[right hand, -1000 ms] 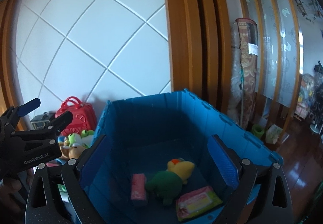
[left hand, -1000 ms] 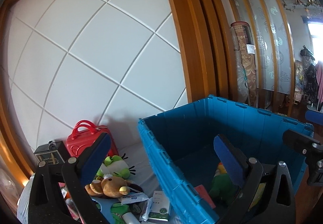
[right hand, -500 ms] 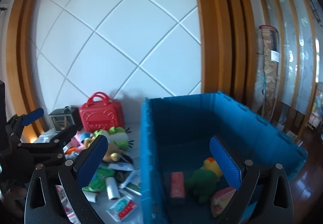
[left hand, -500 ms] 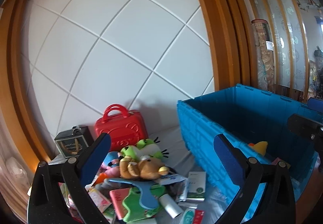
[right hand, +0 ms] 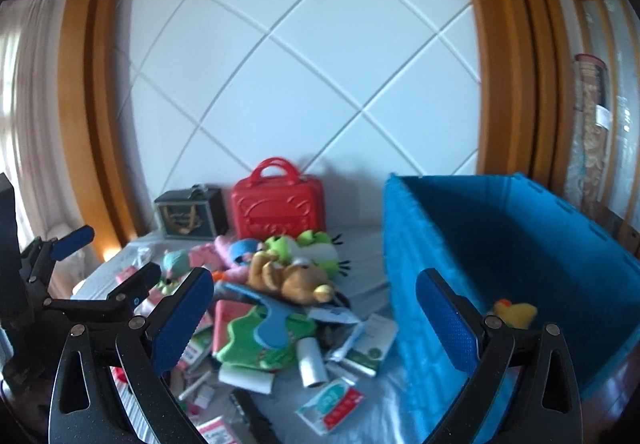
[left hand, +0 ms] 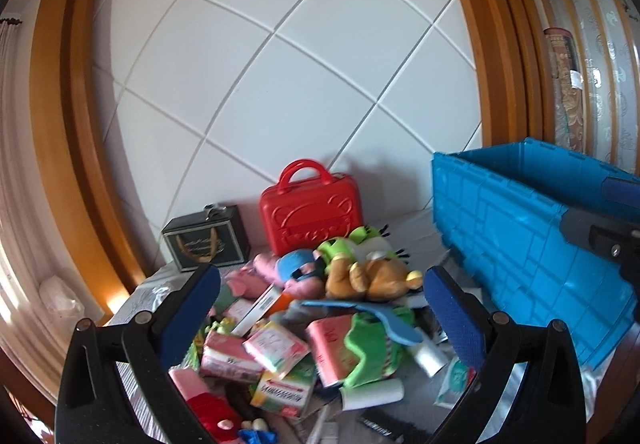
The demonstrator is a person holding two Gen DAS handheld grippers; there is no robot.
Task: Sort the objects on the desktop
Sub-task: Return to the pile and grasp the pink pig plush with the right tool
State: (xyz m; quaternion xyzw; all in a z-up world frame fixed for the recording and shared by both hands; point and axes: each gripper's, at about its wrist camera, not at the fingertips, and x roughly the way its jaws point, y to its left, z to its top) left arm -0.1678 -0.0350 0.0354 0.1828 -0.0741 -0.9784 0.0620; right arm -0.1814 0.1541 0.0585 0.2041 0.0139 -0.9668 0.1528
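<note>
On counter (right hand: 372,252), big pile (left hand: 320,316) left unsorted; bin (right hand: 520,264) barely filled; left gripper (left hand: 320,312) and right gripper (right hand: 316,320) held open, empty.

Grey-covered table (right hand: 368,244): blue crate (right hand: 500,244), red case (right hand: 278,210), black box (right hand: 188,214), toy-and-packet heap (right hand: 280,308).

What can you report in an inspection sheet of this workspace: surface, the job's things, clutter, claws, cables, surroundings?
Surface: grey table top, mostly covered.
Job's things: blue crate at right, holding a yellow plush; brown bear, green frog plush, packets and tubes in a pile.
Clutter: red toy case and black box by the wall.
Claws: left claw open, empty; right claw open, empty.
Cables: nothing seen.
Surroundings: white panelled wall, wooden frame.
</note>
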